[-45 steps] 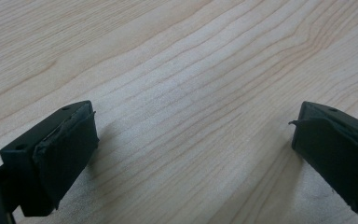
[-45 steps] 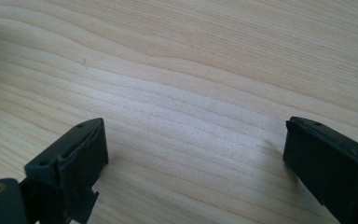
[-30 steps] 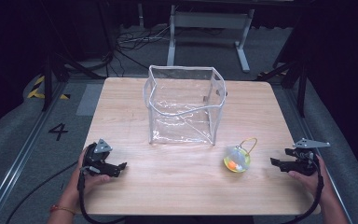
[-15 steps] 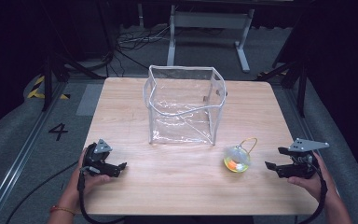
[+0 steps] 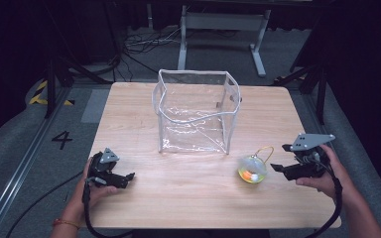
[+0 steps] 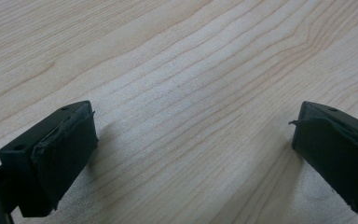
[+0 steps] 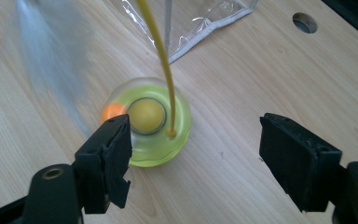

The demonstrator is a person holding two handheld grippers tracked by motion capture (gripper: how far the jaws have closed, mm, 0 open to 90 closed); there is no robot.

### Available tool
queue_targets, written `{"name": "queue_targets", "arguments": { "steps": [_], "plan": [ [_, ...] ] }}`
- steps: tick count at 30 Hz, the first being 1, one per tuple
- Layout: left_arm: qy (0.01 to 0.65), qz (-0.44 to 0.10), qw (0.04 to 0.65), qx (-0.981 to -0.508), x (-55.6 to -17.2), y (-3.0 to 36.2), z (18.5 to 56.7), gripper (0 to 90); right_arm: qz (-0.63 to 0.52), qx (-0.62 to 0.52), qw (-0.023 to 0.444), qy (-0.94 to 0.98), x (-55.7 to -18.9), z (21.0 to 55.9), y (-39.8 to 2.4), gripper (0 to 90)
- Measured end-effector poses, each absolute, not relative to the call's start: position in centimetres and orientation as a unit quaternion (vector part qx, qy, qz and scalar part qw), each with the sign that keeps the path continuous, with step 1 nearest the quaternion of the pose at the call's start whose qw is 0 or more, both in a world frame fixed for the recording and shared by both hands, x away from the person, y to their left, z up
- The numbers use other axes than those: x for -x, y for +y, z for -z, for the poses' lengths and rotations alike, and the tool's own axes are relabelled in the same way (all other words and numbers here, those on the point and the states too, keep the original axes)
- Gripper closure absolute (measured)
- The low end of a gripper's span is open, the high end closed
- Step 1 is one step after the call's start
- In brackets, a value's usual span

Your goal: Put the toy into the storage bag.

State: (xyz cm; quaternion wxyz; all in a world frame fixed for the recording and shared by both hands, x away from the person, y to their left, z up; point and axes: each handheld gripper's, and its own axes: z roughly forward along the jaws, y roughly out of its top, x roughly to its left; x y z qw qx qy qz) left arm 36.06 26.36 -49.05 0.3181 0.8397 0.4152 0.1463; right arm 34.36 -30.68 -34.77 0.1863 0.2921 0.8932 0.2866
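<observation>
Work in hand: judged from the layout, putting the clear ball ornament [image 5: 252,169] into the transparent plastic bag [image 5: 196,111]; the approach is under way and nothing is picked up yet.

Ornament: a see-through ball with yellow-green and orange inside and a thin yellow loop [image 5: 265,150] standing up from its top. It lies on the wooden table [image 5: 188,198] at about 4 o'clock from the bag, near the bag's front right corner but apart from it.

Bag: upright and open at the top, at the centre of the table toward 12 o'clock; as far as its clear walls show, nothing is inside.

Right gripper [image 5: 274,167]: held above the table at about 3 o'clock of the ornament, tips pointing at it and just beside it. Its jaws have just been closing a little but remain wide apart and released. In the right gripper view [image 7: 193,154] the ball lies past the tips, by the jaw on the left of that view, and neither pad presses on it.

Left gripper [image 5: 130,175]: low at the table's 8 o'clock corner, well apart from the ornament. In the left gripper view [image 6: 193,154] its jaws stand spread over bare wood, grasping nothing.

Done: the right gripper is lined up on the ornament.

Left: grasp the ball or its loop, lift, carry toward 11 o'clock over the bag's mouth, release.
</observation>
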Motion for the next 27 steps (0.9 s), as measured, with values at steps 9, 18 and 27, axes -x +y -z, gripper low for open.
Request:
{"name": "queue_targets", "arguments": {
  "steps": [9, 18, 27],
  "plan": [
    [0.418, -0.147, 0.317, -0.839, -36.0, 26.3, 49.0, 0.4, -0.27, -0.287, 0.172, 0.903, -36.0, 33.7, -29.4, 38.0],
    [0.422, -0.15, 0.315, -0.837, -35.9, 26.3, 49.0, 0.4, -0.25, -0.272, 0.138, 0.919, -37.1, 33.2, -28.1, 61.9],
    [0.422, -0.149, 0.315, -0.837, -35.9, 26.3, 49.0, 0.4, -0.205, -0.243, 0.111, 0.942, -37.7, 34.2, -26.6, 87.4]
  ]
}}
